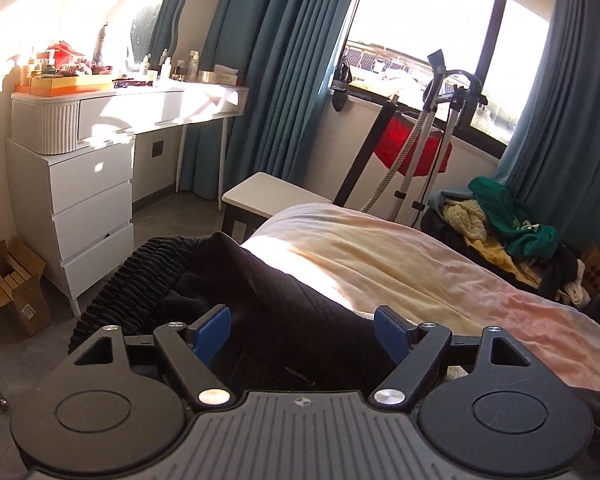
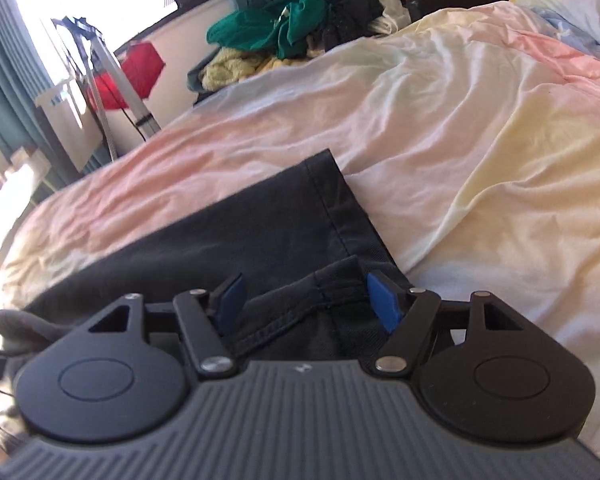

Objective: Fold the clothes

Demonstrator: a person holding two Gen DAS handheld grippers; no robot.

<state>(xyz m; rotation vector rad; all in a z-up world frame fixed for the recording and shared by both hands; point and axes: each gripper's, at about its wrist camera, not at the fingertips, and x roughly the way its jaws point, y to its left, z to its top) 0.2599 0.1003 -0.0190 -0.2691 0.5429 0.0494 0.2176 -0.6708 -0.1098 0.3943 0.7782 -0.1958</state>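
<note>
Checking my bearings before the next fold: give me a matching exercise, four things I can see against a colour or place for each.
Things:
1. dark trousers
2. curtains
3. cardboard box
4. pile of clothes

Colour or place:
A. on the floor beside the white drawers
B. teal, hanging at the window
C. heaped beyond the far side of the bed, green garment on top
D. lying on the bed, under both grippers' open fingers

Pairs: 1-D, 2-B, 3-A, 4-C
</note>
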